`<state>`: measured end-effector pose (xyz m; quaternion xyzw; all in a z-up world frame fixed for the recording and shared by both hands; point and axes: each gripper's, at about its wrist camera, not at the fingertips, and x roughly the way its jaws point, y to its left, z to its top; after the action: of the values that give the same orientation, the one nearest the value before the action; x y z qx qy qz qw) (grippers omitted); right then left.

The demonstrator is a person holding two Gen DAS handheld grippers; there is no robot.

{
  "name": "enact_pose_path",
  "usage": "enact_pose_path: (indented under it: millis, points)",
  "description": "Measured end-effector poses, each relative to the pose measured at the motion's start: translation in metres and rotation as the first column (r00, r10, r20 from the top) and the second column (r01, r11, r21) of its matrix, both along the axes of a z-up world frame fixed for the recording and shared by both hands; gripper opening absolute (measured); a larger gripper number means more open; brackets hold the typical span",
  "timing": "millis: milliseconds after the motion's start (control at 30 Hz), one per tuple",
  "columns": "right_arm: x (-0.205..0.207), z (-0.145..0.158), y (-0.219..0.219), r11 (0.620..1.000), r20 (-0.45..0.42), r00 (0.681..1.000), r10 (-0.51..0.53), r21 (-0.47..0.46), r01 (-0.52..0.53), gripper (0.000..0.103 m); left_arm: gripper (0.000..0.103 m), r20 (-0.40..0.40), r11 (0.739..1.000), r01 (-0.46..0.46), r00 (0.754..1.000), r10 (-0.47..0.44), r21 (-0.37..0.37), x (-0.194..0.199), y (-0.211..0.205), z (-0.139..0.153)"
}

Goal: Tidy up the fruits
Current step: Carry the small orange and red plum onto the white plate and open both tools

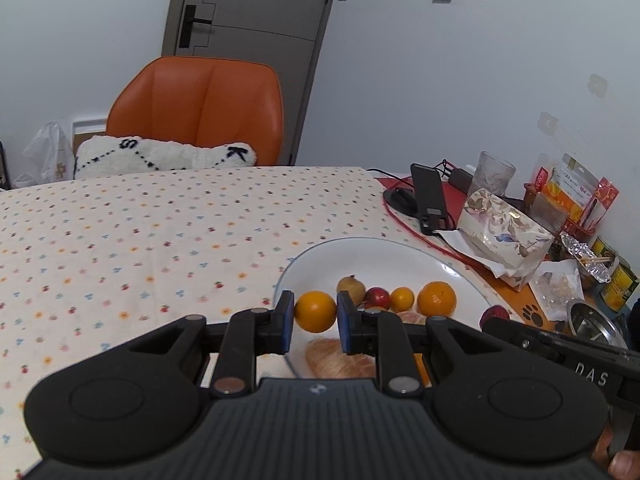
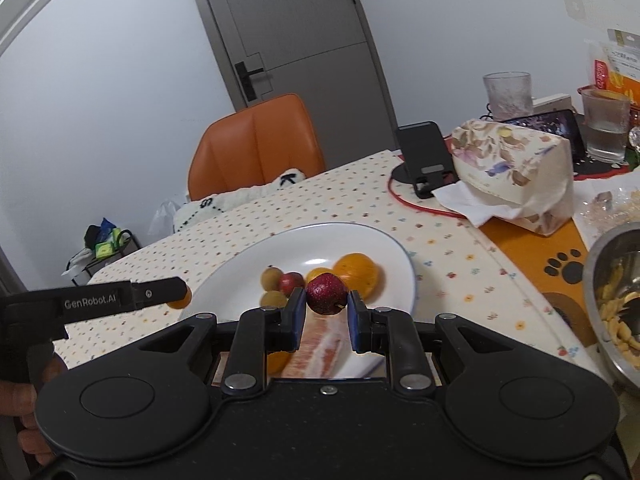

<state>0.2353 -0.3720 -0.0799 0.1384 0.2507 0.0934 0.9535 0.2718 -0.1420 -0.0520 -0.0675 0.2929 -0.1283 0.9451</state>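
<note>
A white plate (image 1: 320,256) sits on the dotted tablecloth with several fruits in a row: a brown longan (image 1: 351,288), a red fruit (image 1: 377,297), a small orange (image 1: 402,299) and a bigger orange (image 1: 437,299). Peeled citrus segments (image 1: 340,360) lie at its near side. My left gripper (image 1: 315,309) is shut on a small orange (image 1: 315,314) above the plate's left rim. My right gripper (image 2: 325,308) is shut on a dark red fruit (image 2: 326,292) over the plate (image 2: 248,264). The left gripper (image 2: 176,294) shows at the left of the right wrist view.
A floral tissue box (image 2: 512,168), a phone on a stand (image 2: 426,156), a red cable (image 2: 420,206) and glasses (image 2: 508,94) crowd the table's right side. A metal bowl (image 2: 604,280) with peels stands at the right edge. An orange chair (image 1: 200,108) is behind the table.
</note>
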Motion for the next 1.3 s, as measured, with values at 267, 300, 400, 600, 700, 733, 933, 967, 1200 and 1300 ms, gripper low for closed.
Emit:
enact_pose_path:
  millis: [267, 300, 400, 600, 700, 733, 933, 967, 1200, 1300]
  points:
    - [0.003, -0.004, -0.007, 1.0, -0.01, 1.0, -0.016, -0.001, 0.016, 0.021, 0.021, -0.007, 1.0, 0.026, 1.0, -0.026, -0.001, 0.012, -0.013, -0.002]
    - [0.003, -0.005, -0.008, 1.0, -0.012, 1.0, -0.019, 0.0, 0.019, 0.021, 0.021, -0.008, 1.0, 0.026, 1.0, -0.026, 0.0, 0.013, -0.014, -0.002]
    - [0.004, -0.006, -0.009, 1.0, -0.017, 1.0, -0.019, 0.001, 0.019, 0.026, 0.021, -0.016, 1.0, 0.027, 0.999, -0.028, -0.005, 0.015, -0.015, -0.003]
    - [0.003, -0.004, -0.008, 1.0, -0.015, 1.0, -0.016, 0.008, 0.016, 0.033, 0.025, -0.031, 1.0, 0.015, 0.999, -0.015, 0.003, 0.012, -0.015, -0.002]
    - [0.002, -0.004, -0.006, 1.0, -0.022, 1.0, -0.005, 0.02, 0.006, 0.033, 0.027, -0.034, 1.0, 0.009, 0.999, -0.009, 0.013, 0.008, -0.011, 0.001]
    - [0.002, -0.003, -0.005, 1.0, -0.024, 1.0, -0.001, 0.023, 0.001, 0.034, 0.028, -0.033, 1.0, 0.006, 0.999, -0.006, 0.015, 0.007, -0.01, 0.002]
    - [0.0, 0.001, 0.006, 0.999, -0.017, 0.999, 0.031, 0.028, -0.031, 0.041, 0.051, -0.026, 0.998, -0.033, 0.999, 0.034, 0.053, -0.005, 0.0, 0.007]
    - [0.0, 0.002, 0.008, 0.999, -0.015, 0.999, 0.037, 0.031, -0.037, 0.043, 0.053, -0.024, 0.997, -0.038, 0.999, 0.039, 0.061, -0.007, 0.002, 0.009]
    - [-0.004, 0.008, 0.031, 0.996, 0.003, 0.996, 0.091, 0.024, -0.092, 0.051, 0.072, 0.001, 0.992, -0.098, 0.995, 0.098, 0.075, -0.026, 0.026, 0.021]
    - [-0.006, 0.011, 0.04, 0.994, 0.006, 0.994, 0.11, 0.022, -0.11, 0.054, 0.076, 0.006, 0.99, -0.122, 0.992, 0.122, 0.074, -0.034, 0.036, 0.024]
